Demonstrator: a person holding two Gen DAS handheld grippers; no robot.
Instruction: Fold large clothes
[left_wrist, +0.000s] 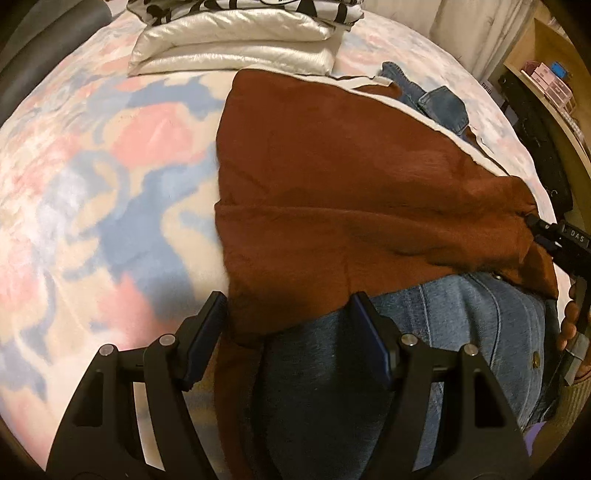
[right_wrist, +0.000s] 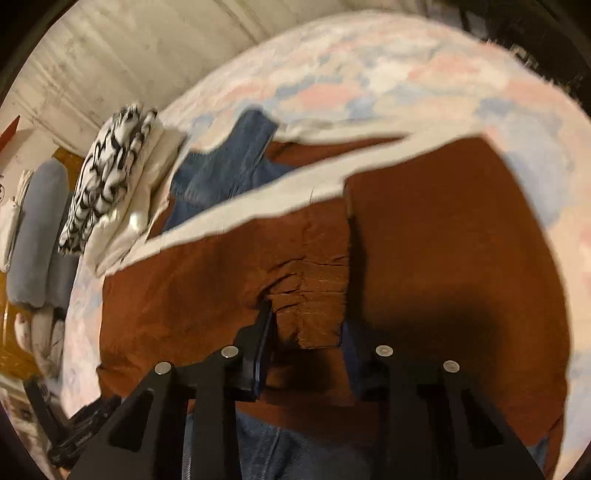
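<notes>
**Brown garment flat on bed, both grippers at its near edge**

Landmark = brown garment (left_wrist: 351, 177). Everything below is placed relative to it.

- Bedspread (left_wrist: 110, 177): pastel pink/blue/cream print, under the garment and showing on all sides of it.
- Brown garment: large, rust-coloured, spread across the bed. A white lining band (right_wrist: 236, 218) shows along its far edge. In the right wrist view one panel overlaps another, with a step between them.
- Denim piece (left_wrist: 443, 107): pokes out from under the garment's far edge. More denim (left_wrist: 461, 332) lies at the garment's near edge, partly covered by it.
- Folded stack beyond the garment's far side: cream puffy item (left_wrist: 236, 44), with a black-and-white patterned piece (right_wrist: 107, 177) on top. Apart from the garment.
- Left gripper (left_wrist: 288, 332): jaws wide apart, straddling the garment's near-left corner where brown meets denim. Pads not pressing cloth; nothing clamped.
- Right gripper (right_wrist: 306, 332): at the garment's near edge, jaws part-way closed with a bunched, wrinkled fold of brown cloth (right_wrist: 314, 295) between them. The left finger (right_wrist: 262, 332) sits against the fold; the right finger is hidden in shadow, so can't tell if the fold is actually pinched. The left wrist view shows the same gripper at the garment's right corner, fingertips at the cloth.
- Hand (left_wrist: 570, 325): on the right gripper's handle, just off the garment's near-right corner.
</notes>
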